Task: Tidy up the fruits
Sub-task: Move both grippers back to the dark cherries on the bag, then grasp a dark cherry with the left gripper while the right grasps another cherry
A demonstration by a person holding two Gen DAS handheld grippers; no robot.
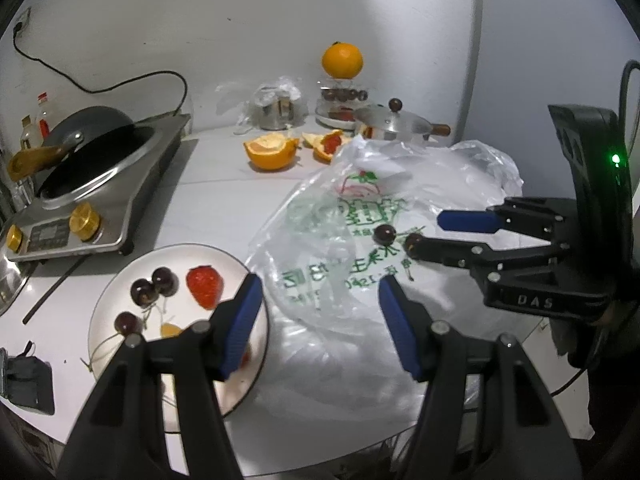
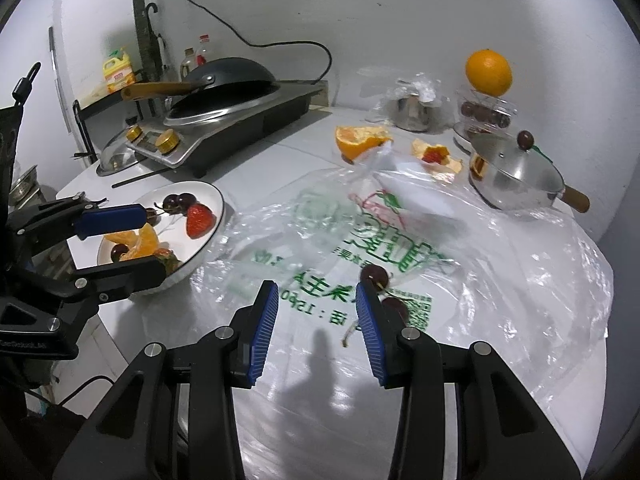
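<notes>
White desk (image 2: 280, 152) under a printed clear plastic bag (image 2: 500, 260): both hand-held grippers, right (image 2: 316, 330) and left (image 1: 320, 316), gape empty, so the right should straddle the bag's two dark cherries (image 2: 375, 274) squarely.

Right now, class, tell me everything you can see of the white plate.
The white plate is round, glossy, ceramic-looking, with a thin dark rim. It lies flat on the white counter beside the plastic bag. It holds dark cherries, a strawberry and orange segments. The left gripper hovers above it.
</notes>
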